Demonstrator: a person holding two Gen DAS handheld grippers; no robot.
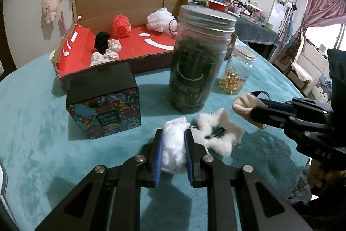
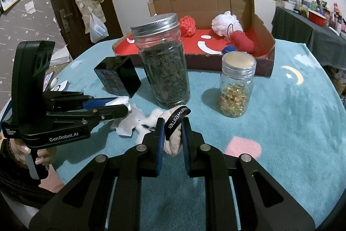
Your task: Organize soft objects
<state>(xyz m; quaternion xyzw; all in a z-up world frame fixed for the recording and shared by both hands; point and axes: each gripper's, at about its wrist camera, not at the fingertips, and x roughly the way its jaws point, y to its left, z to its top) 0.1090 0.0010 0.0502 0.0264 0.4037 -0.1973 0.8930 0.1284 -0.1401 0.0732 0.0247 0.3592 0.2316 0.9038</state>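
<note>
White fluff fills my left gripper (image 1: 173, 145): its pads are clamped on a white plush piece (image 1: 174, 151) just above the teal tablecloth (image 1: 54, 144). My right gripper (image 2: 172, 133) is squeezed on a cream plush toy (image 2: 173, 144) with a black printed strap (image 2: 176, 119). Between the two lies a loose cotton tuft (image 1: 220, 133) with a dark clip on it. Beyond stand a tall jar of dried leaves (image 1: 199, 62), a small capsule jar (image 2: 236, 88) and a patterned tin (image 1: 103, 105). Further back, the red-lined cardboard box (image 1: 134, 44) holds the other soft things.
</note>
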